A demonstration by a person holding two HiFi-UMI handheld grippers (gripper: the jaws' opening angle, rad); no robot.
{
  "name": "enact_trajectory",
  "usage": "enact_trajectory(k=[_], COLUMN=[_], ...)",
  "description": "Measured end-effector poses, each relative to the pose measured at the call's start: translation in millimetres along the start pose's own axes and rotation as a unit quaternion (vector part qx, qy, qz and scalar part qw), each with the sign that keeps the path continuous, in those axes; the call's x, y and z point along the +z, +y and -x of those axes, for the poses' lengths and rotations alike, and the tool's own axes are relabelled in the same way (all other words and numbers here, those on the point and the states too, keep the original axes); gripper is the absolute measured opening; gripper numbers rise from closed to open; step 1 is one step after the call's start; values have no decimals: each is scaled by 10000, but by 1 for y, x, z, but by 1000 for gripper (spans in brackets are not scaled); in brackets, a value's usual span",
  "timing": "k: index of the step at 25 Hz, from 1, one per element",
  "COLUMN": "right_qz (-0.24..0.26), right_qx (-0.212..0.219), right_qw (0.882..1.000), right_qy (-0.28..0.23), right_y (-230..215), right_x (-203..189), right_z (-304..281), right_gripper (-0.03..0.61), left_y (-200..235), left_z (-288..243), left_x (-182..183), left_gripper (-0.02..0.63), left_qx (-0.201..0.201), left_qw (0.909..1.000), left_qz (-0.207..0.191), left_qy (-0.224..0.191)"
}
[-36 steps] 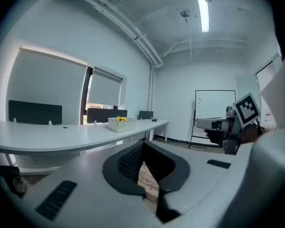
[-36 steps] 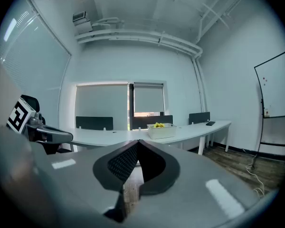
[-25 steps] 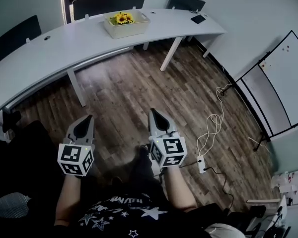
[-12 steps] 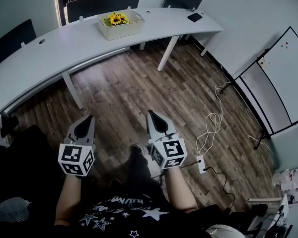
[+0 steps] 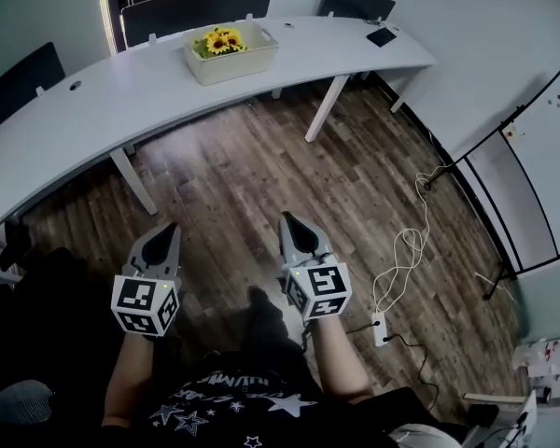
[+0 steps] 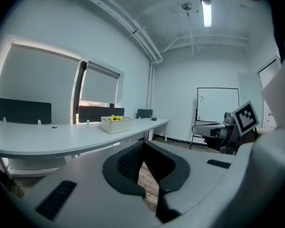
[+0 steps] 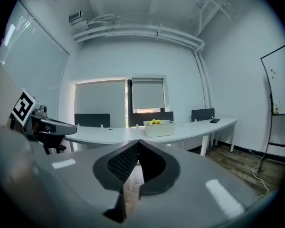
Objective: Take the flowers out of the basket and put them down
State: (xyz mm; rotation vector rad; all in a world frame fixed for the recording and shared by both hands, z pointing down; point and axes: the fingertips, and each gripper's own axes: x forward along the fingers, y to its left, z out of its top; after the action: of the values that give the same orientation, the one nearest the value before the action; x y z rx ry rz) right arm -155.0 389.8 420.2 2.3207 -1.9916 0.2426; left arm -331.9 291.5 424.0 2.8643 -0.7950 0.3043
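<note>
- The wooden floor (image 5: 289,166) takes up most of the head view. There's a wide stretch of it between the person and everything that matters, so my read is the task hasn't really started yet.
- The long curved white surface (image 5: 93,110) runs across the far side of the room, with dark chairs (image 5: 182,7) tucked in behind it by the window.
- A whiteboard (image 5: 551,175) stands off to the right, well apart from the surface. It has nothing to do with the job as far as I can tell.
- The basket (image 5: 233,67) is a pale rectangular tub sitting upright on the surface, roughly in the middle of its length. It looks easy to reach from the near edge once the person is close.
- The left gripper (image 5: 171,225) and right gripper (image 5: 286,218) are held low in front of the body, side by side and pointing toward the surface. I'd guess that's just a carry pose for walking up.
- The flowers (image 5: 219,40) are yellow, sunflower-looking, and inside the basket, poking a little above its rim.
- The fingers (image 6: 128,163) on the left are pressed fully together with nothing between them. Same story on the right: closed tight, empty, touching nothing. They'd have to open up before any grab.
</note>
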Motion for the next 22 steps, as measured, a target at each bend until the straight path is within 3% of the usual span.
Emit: enact_trajectory(k=[5,11,22], right_qz=[75,73,208], right_qx=[227,437,768], right_qw=[9995,9990,9968], right_qy=[197,-65,-9], right_y=[-50,-110,-191], right_x=[10,43,49], right_z=[-45,-96,-147], right_gripper=[2,2,2], left_y=[0,-4,-16], left_z=[-64,-124,-205], left_x=[16,46,64], left_gripper=[9,9,9], left_qx=[209,455,812], left_qw=[9997,9988,9959], left_qz=[103,183,374], left_qy=[21,-85,-106])
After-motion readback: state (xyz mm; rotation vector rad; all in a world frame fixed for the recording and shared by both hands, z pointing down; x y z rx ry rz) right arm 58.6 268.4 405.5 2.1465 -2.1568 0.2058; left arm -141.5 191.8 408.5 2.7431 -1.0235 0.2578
